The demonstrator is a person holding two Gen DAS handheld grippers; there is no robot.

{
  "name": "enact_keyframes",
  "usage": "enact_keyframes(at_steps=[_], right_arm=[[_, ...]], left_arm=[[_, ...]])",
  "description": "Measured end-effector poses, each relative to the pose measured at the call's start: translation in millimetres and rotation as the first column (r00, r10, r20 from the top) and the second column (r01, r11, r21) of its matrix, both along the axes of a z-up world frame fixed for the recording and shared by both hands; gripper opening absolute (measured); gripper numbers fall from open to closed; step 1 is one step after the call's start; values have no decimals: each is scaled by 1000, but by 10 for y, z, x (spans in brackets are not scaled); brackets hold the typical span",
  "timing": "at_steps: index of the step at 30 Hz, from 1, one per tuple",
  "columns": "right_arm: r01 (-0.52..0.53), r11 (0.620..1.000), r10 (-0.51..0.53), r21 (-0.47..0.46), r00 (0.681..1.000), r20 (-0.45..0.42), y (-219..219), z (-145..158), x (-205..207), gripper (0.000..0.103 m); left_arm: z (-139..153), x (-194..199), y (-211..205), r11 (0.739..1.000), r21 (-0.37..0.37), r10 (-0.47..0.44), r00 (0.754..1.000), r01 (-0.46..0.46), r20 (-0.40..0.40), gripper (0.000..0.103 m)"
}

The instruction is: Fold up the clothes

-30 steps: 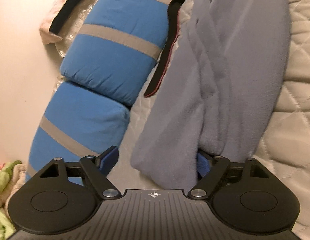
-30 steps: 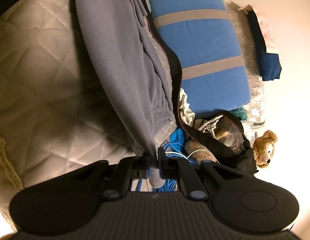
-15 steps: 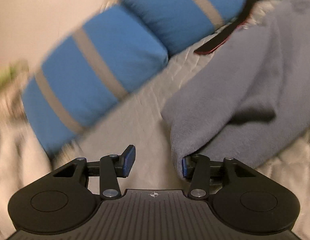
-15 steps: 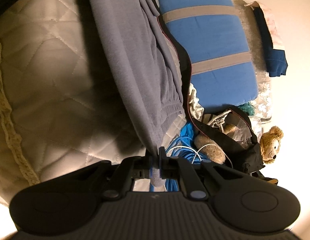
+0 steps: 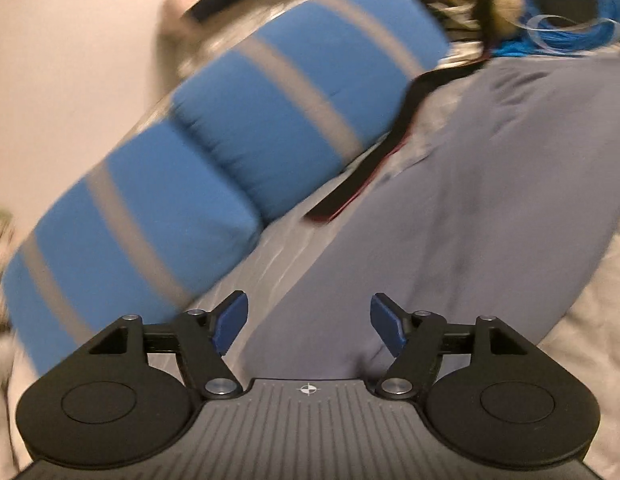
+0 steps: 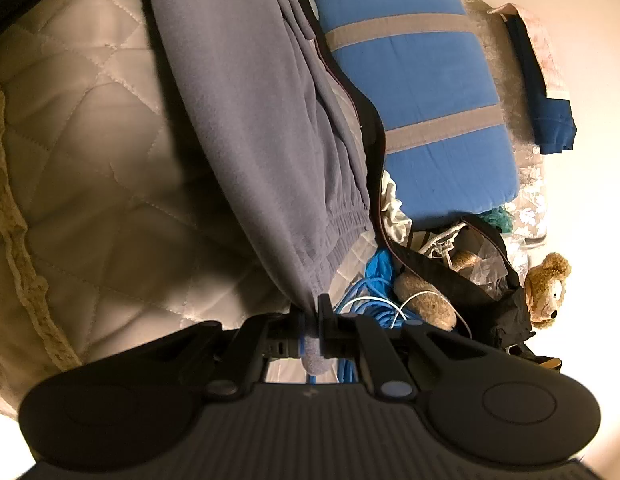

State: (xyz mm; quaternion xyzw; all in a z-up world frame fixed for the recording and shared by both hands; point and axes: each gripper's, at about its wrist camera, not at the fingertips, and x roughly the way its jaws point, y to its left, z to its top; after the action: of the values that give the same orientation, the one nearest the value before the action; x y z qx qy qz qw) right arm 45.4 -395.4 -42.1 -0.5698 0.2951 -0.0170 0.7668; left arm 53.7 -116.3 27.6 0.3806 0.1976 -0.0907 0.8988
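A grey fleece garment point(image 5: 470, 200) lies stretched along the quilted bedspread point(image 6: 90, 160). My left gripper point(image 5: 309, 320) hovers just above the garment's near end, its jaws opening. The cloth lies below and between the blue pads point(image 5: 230, 322) without being pressed. In the right wrist view the same grey garment point(image 6: 262, 120) runs away from me, its elastic cuffed end nearest. My right gripper point(image 6: 312, 320) is shut on a pinch of that end, and a small tuft of cloth pokes out behind the pads.
Two blue pillows with grey stripes point(image 5: 270, 120) line the bed's edge by the wall. A black strap point(image 5: 374, 160) lies between them and the garment. A teddy bear point(image 6: 546, 288), a black bag point(image 6: 470, 280) and blue cable point(image 6: 366, 292) are piled near the right gripper.
The left gripper narrowed at the garment's corner, then spread wide again, rose and rolled, and the cloth now lies under it. The right gripper tightened on its pinch and stayed put.
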Motion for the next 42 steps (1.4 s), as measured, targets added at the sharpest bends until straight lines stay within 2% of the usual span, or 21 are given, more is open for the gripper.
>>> enact_keyframes(at_steps=[2, 5, 11, 16, 17, 19, 21, 22, 24, 27, 30, 32, 35, 38, 42], right_arm=[[-2, 1000, 2, 6, 1000, 2, -12, -1, 7, 6], [-2, 1000, 2, 15, 1000, 3, -27, -8, 19, 6], [-11, 1000, 11, 21, 1000, 8, -30, -15, 25, 6], [-21, 1000, 21, 16, 1000, 10, -38, -12, 25, 6], [-23, 1000, 23, 15, 1000, 10, -43, -14, 28, 6], [-22, 1000, 22, 15, 1000, 8, -51, -13, 40, 6], [-22, 1000, 22, 12, 1000, 6, -51, -15, 45, 6], [-23, 1000, 23, 8, 1000, 5, -50, -16, 45, 6], [-26, 1000, 26, -1, 1000, 2, -49, -18, 36, 6], [-25, 1000, 25, -6, 1000, 1, -50, -11, 27, 6], [-19, 1000, 19, 0, 1000, 0, -51, -7, 29, 6], [-14, 1000, 14, 4, 1000, -1, -49, -8, 39, 6], [-7, 1000, 7, 8, 1000, -5, -42, -1, 63, 6], [-1, 1000, 1, 13, 1000, -7, -37, 18, 80, 6], [10, 1000, -10, 17, 1000, -13, -22, 24, 84, 6]], left_arm=[[-54, 84, -189, 999, 40, -37, 999, 36, 9, 67], [-140, 303, -404, 996, 40, -74, 997, 74, -19, 67], [-329, 766, -655, 994, -7, -111, 991, 111, -81, 65], [-361, 953, -757, 991, -64, -122, 986, 115, -113, 57], [-365, 985, -779, 990, -72, -126, 985, 118, -116, 55], [-387, 1069, -824, 991, -73, -124, 984, 115, -131, 41], [-386, 1139, -825, 991, -93, -113, 980, 99, -162, 3], [-351, 1162, -789, 989, -126, -95, 980, 73, -176, 3], [-251, 1140, -702, 987, -153, -61, 987, 37, -151, 3], [-33, 986, -461, 991, -132, -1, 997, -9, -75, 3], [203, 791, -58, 989, -117, 94, 996, -94, -7, 3], [343, 630, 270, 980, -107, 170, 985, -166, 37, 3], [477, 361, 813, 951, -102, 300, 950, -291, 85, 3], [504, 117, 1358, 904, -102, 425, 900, -415, 95, 3], [368, -123, 2018, 826, -111, 560, 828, -553, 37, 3]])
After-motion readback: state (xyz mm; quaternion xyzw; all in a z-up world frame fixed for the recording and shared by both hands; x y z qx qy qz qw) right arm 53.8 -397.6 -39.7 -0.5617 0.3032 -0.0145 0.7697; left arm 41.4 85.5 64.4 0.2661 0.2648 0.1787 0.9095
